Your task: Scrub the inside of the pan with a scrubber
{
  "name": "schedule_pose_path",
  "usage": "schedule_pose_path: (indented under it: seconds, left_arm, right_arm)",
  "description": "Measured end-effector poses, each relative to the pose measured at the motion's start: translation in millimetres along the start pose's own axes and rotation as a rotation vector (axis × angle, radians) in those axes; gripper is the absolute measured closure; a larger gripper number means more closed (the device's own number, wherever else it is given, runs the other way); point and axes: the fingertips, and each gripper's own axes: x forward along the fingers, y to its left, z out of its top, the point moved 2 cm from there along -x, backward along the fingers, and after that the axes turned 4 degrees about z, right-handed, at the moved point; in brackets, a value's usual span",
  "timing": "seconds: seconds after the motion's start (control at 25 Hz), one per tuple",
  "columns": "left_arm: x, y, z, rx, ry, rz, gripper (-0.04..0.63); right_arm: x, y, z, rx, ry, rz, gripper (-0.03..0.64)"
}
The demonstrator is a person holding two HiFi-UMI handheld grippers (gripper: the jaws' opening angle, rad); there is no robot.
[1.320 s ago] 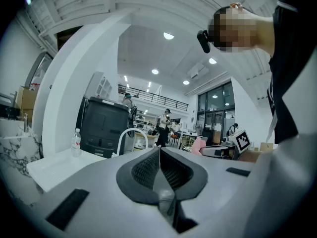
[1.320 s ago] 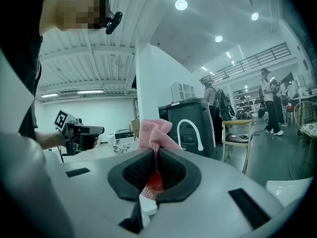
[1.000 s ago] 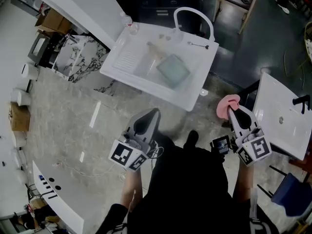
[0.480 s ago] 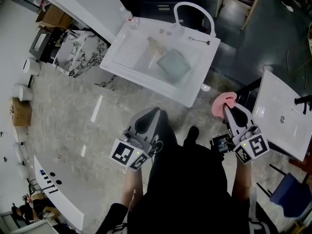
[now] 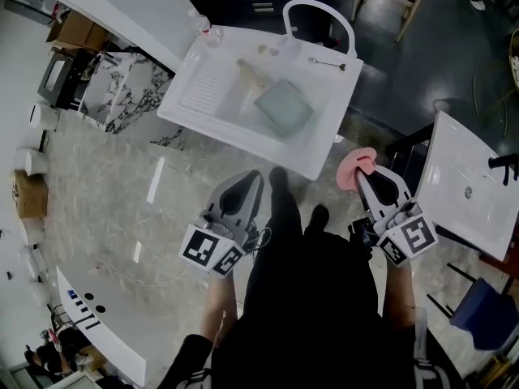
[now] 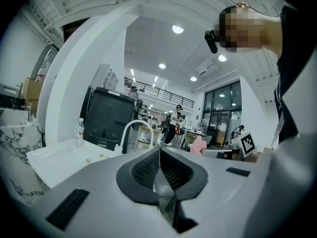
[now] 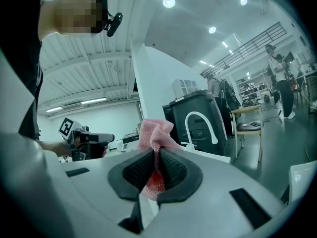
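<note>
My right hand-held gripper (image 7: 157, 157) is clamped on the pink mesh scrubber (image 7: 154, 132). The cloth is pinched between the two dark pads, and a loose bunch of it stands up above the jaws. My left hand-held gripper (image 6: 159, 155) has its jaws pressed together and nothing is between them, so it is empty.

In the head view I hold both grippers low in front of the body, over the marble-patterned floor (image 5: 122, 193), and both point forward to the white sink (image 5: 328, 148). The scrubber is near the front corner of the sink but does not touch it.

The pan (image 5: 284, 110) is a square, grey-green one. It lies in the basin of the sink, a little turned against the sink's edges, below the white arched faucet (image 7: 199, 113). Beside the pan lies a pale long thing that I cannot identify. The pan is well apart from both grippers, and nothing touches it.

My judgement of the progress is this: the only part that is done is that the scrubber is already in the grip. The scrubbing itself is not begun, because the scrubber is not in the pan and not even over the basin. What is left is to come close to the sink, bring the scrubber down into the pan and rub it over the bottom and the inner walls. The free left gripper could hold the pan rim steady, I think. From here I cannot tell whether the pan is dirty or wet.
</note>
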Motion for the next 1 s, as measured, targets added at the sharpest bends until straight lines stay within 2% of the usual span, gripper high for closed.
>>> schedule_pose_path:
  seconds: [0.28,0.48,0.64,0.84,1.0]
  left_arm:
    - [46.1,55.5,1.7,-0.028,0.044,-0.011,0.561]
    - [86.3,116.5,-11.6,-0.150,0.147,-0.058,0.561]
    - [119.8,166.0,-12.3,-0.179,0.188,-0.069,0.561]
    - [155.4,215.5,-35.6,-0.348,0.280,-0.146,0.561]
    - [187.4,257.1,-63.2,-0.381,0.364,-0.136,0.561]
  right_arm:
    - [55.4,-21.8,-4.0,-0.001,0.085,-0.013,0.578]
    - [105.6,-34.8,-2.3,0.014,0.111,-0.057,0.578]
    - [148.9,-43.2,-3.1,0.021,0.141,-0.088,0.578]
    - [198.5,-52.5,-21.0,0.068,0.168,-0.141,0.578]
    - [233.0,-57.0,-43.1,0.113,0.213,-0.173,0.578]
